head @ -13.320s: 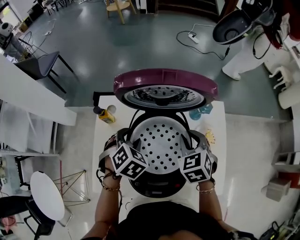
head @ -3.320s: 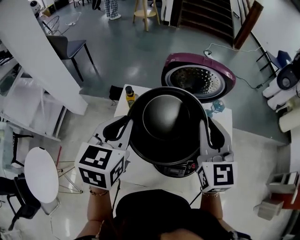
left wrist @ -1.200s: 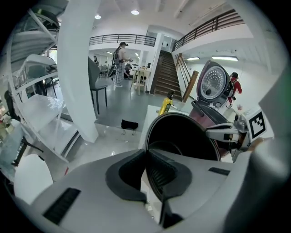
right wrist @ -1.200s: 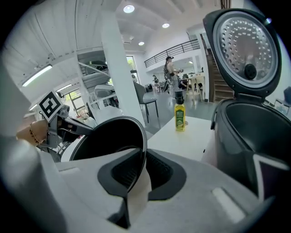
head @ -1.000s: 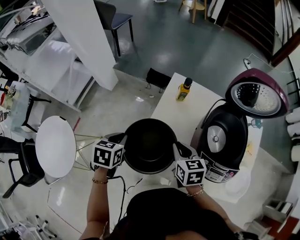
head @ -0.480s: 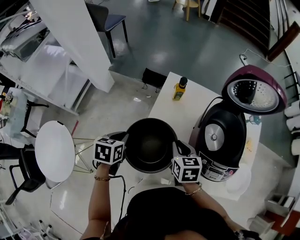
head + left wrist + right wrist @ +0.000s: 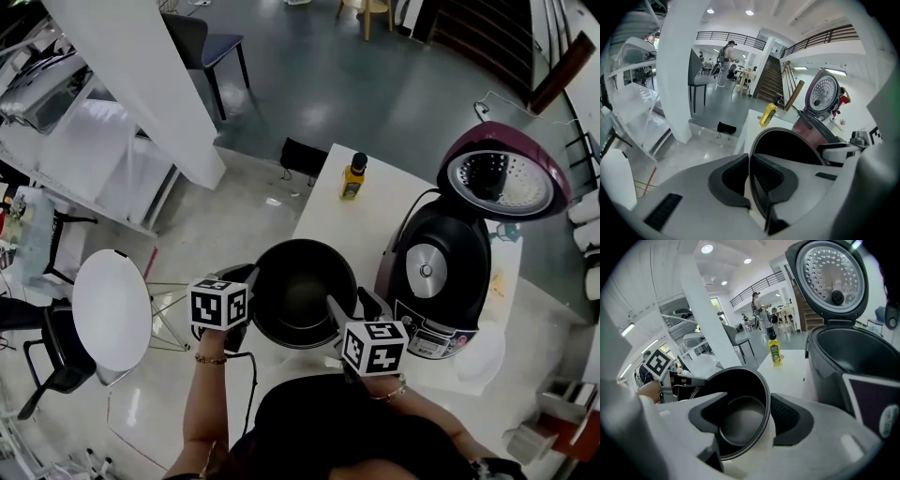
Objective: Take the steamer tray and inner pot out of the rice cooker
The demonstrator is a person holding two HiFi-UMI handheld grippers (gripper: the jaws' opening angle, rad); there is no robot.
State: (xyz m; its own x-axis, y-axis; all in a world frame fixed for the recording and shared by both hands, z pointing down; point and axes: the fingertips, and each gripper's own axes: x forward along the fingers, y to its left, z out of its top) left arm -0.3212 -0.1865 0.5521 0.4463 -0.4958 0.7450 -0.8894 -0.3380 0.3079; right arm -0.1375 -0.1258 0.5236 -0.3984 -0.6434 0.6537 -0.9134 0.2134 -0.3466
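Two-sided hold on inner pot (image 7: 302, 305) at tabletop (image 7: 349, 225) near-left corner: left tongs (image 7: 751, 176) pinch rim to steady it; right tongs (image 7: 769, 420) just opening, rim loose between, likely releasing.

The person wore a black top (image 7: 328, 433), a thin bracelet (image 7: 208, 358) on the left wrist and a second bracelet (image 7: 386, 396) on the right.

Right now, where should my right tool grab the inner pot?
Probably the thin rim of the inner pot, on the side facing the rice cooker, opposite the left tool, shut on it. Come from above, one jaw inside the wall, one outside. The right tool has just been opening its jaws, astride that rim.
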